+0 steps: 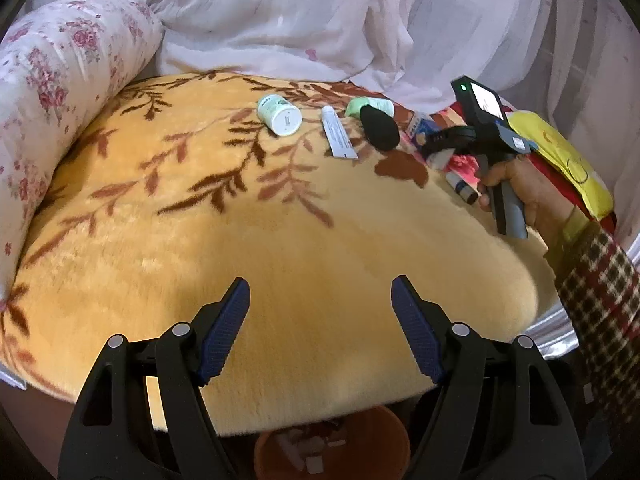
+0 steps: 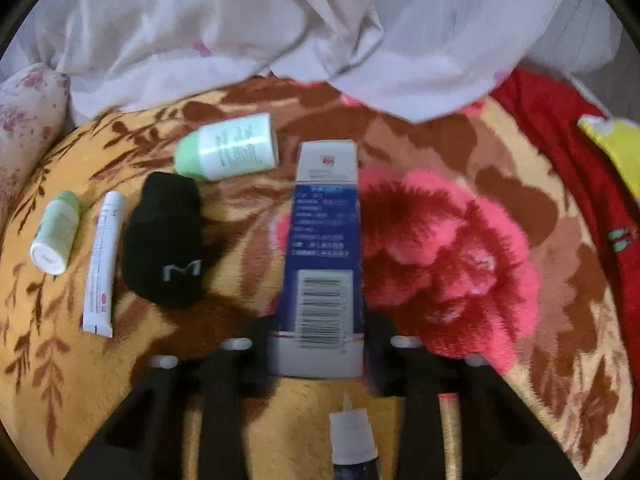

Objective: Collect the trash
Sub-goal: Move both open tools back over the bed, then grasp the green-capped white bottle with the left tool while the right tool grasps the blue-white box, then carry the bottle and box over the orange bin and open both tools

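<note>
My right gripper [image 2: 318, 344] is shut on the near end of a blue and white box [image 2: 324, 248], which lies along the floral blanket [image 2: 440, 248]. It also shows in the left wrist view [image 1: 436, 152], held by a hand. To its left lie a black pouch [image 2: 164, 240], a white tube [image 2: 102, 264], a small white bottle [image 2: 54, 236] and a green-capped bottle [image 2: 228, 148]. A small vial [image 2: 354, 436] lies just under the right gripper. My left gripper [image 1: 320, 328] is open and empty above the blanket's near edge, over an orange bin [image 1: 332, 444].
A floral bolster [image 1: 52, 92] lies along the left. White curtain cloth [image 1: 320, 20] hangs behind the bed. A red cloth [image 2: 568, 148] and a yellow cloth [image 2: 616, 148] lie at the right.
</note>
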`<state>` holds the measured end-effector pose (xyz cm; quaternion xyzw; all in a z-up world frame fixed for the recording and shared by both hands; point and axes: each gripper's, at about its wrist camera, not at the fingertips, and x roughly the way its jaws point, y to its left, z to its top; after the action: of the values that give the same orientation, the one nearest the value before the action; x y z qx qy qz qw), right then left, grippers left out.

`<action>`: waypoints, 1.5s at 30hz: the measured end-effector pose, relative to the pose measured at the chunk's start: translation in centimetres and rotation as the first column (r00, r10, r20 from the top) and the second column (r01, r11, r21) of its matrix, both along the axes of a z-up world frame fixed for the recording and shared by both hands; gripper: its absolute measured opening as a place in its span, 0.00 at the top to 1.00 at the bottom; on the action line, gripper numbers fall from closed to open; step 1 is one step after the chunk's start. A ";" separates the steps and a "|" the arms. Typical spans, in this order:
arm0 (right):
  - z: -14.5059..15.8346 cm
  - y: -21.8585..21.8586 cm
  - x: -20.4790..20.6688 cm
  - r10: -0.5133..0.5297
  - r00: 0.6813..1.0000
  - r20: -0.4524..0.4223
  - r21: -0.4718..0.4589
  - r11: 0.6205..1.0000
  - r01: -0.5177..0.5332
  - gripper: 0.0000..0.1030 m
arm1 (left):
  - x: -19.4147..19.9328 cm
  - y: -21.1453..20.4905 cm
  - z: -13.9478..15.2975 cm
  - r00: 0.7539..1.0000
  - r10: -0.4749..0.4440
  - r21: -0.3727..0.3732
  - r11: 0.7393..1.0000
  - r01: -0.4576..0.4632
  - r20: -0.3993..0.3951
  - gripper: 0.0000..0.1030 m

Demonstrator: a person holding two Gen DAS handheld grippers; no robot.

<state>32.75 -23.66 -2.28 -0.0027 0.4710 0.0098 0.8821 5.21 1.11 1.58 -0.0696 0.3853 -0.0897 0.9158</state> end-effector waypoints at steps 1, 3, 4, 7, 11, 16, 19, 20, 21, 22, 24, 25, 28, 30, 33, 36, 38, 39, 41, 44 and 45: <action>0.2 -0.2 -0.3 -0.009 1.000 0.016 0.003 1.000 0.009 0.72 | 0.6 0.1 0.3 1.000 0.008 0.002 1.000 -0.008 0.011 0.30; 1.0 -0.4 -1.4 -0.011 0.998 0.061 0.011 1.000 0.010 0.73 | 1.8 0.4 0.8 0.999 0.026 0.003 1.000 -0.026 0.030 0.30; 1.5 -0.5 -2.1 -0.009 0.997 0.082 0.026 1.000 0.007 0.73 | 2.8 0.7 1.2 0.999 0.040 -0.004 0.999 -0.040 0.037 0.30; 3.3 -0.8 -5.6 0.014 0.986 0.165 0.085 0.996 -0.028 0.73 | 6.5 1.6 2.3 0.995 0.086 -0.047 0.995 -0.084 0.051 0.30; 4.9 -0.4 -9.4 0.049 0.968 0.247 0.103 0.992 -0.076 0.73 | 11.1 2.0 3.4 0.986 0.153 -0.056 0.987 -0.149 0.073 0.30; 6.3 0.3 -12.8 0.091 0.945 0.315 0.132 0.982 -0.139 0.72 | 17.6 1.8 2.9 0.975 0.217 -0.039 0.976 -0.215 0.044 0.30; 6.8 0.6 -14.2 0.105 0.933 0.345 0.161 0.972 -0.169 0.72 | 20.8 1.8 1.8 0.968 0.250 -0.027 0.968 -0.250 0.013 0.30; 6.9 0.7 -14.6 0.111 0.929 0.354 0.162 0.970 -0.178 0.72 | 22.0 1.7 1.4 0.966 0.260 -0.019 0.965 -0.260 0.000 0.30; 7.1 0.9 -15.0 0.118 0.924 0.364 0.160 0.969 -0.187 0.72 | 22.6 1.6 1.1 0.965 0.263 -0.016 0.965 -0.263 -0.011 0.30; 7.3 1.1 -15.2 0.126 0.919 0.373 0.153 0.969 -0.195 0.72 | 23.6 1.5 0.7 0.963 0.268 -0.017 0.963 -0.268 -0.023 0.30; 7.6 1.3 -15.6 0.135 0.910 0.391 0.140 0.969 -0.203 0.72 | 25.3 1.3 0.2 0.958 0.286 -0.003 0.958 -0.286 -0.028 0.30; 7.8 1.3 -15.9 0.138 0.906 0.401 0.133 0.969 -0.206 0.72 | 25.7 1.2 0.1 0.956 0.291 0.010 0.957 -0.291 -0.026 0.30; 8.0 1.3 -16.2 0.143 0.899 0.413 0.132 0.968 -0.215 0.72 | 28.1 0.8 -0.9 0.946 0.323 0.064 0.945 -0.320 -0.038 0.30; 7.8 1.5 -16.2 0.154 0.898 0.411 0.128 0.966 -0.224 0.72 | 29.4 0.8 -1.9 0.938 0.341 0.086 0.938 -0.335 -0.066 0.31; 7.6 1.6 -16.3 0.163 0.899 0.408 0.126 0.964 -0.232 0.72 | 29.8 1.0 -2.9 0.944 0.319 0.073 0.947 -0.314 -0.086 0.52; 7.6 1.7 -16.5 0.169 0.897 0.409 0.117 0.965 -0.235 0.72 | 28.3 0.5 -2.6 0.954 0.294 0.086 0.953 -0.289 -0.052 0.52; 7.7 1.8 -16.6 0.171 0.896 0.410 0.118 0.964 -0.238 0.72 | 26.9 0.5 -2.3 0.961 0.271 0.063 0.962 -0.267 -0.060 0.52; 7.7 1.9 -16.7 0.171 0.895 0.412 0.117 0.964 -0.238 0.72 | 26.3 0.5 -2.1 0.963 0.264 0.060 0.964 -0.260 -0.057 0.52; 8.1 2.2 -17.1 0.178 0.891 0.417 0.110 0.963 -0.244 0.72 | 24.3 0.3 -1.1 0.970 0.241 0.067 0.969 -0.238 -0.033 0.52; 8.4 2.8 -18.1 0.191 0.886 0.423 0.107 0.960 -0.258 0.72 | 20.9 0.2 0.5 0.977 0.213 0.075 0.974 -0.213 0.006 0.52; 8.4 3.0 -18.5 0.195 0.885 0.422 0.109 0.959 -0.263 0.72 | 19.9 0.3 1.0 0.978 0.208 0.076 0.975 -0.209 0.016 0.52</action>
<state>14.27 -20.61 6.16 0.0117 0.2710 0.1520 0.9504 25.13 1.38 2.57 -0.0737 0.3753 0.0214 0.9237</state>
